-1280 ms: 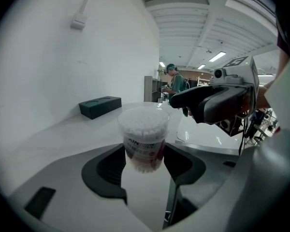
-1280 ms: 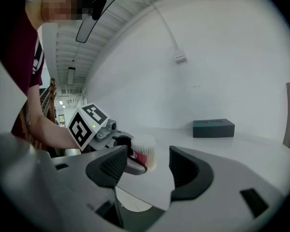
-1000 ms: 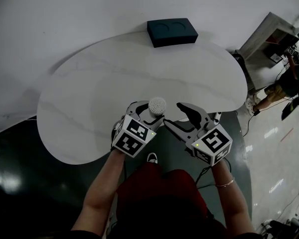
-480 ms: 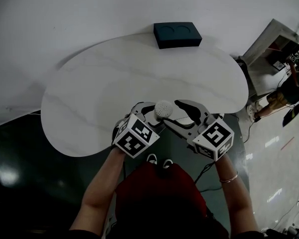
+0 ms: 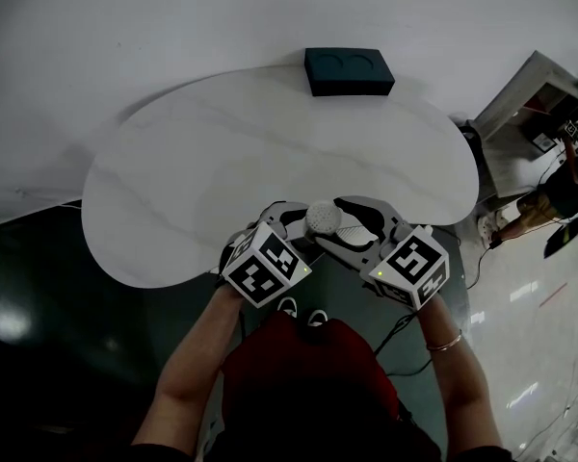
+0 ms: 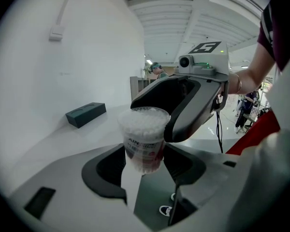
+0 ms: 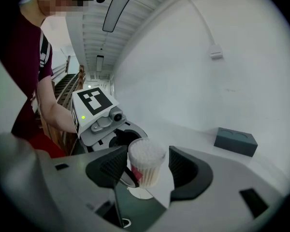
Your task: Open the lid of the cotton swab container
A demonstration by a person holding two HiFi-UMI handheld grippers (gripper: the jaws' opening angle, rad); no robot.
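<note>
While left gripper (image 6: 144, 167) clamps the clear cylindrical cotton swab container (image 6: 144, 137) | right gripper (image 7: 146, 164) gapes around its top

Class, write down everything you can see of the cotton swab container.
The container is a small round tub of clear plastic, packed with white swabs, their tips crowded at the top. A red-and-white printed label wraps its lower part. A clear lid appears to cap it. It stands nearly upright, lifted over the near edge of the table. The left hand-held gripper clamps its lower body, and the right hand-held gripper has open jaws flanking its top.
</note>
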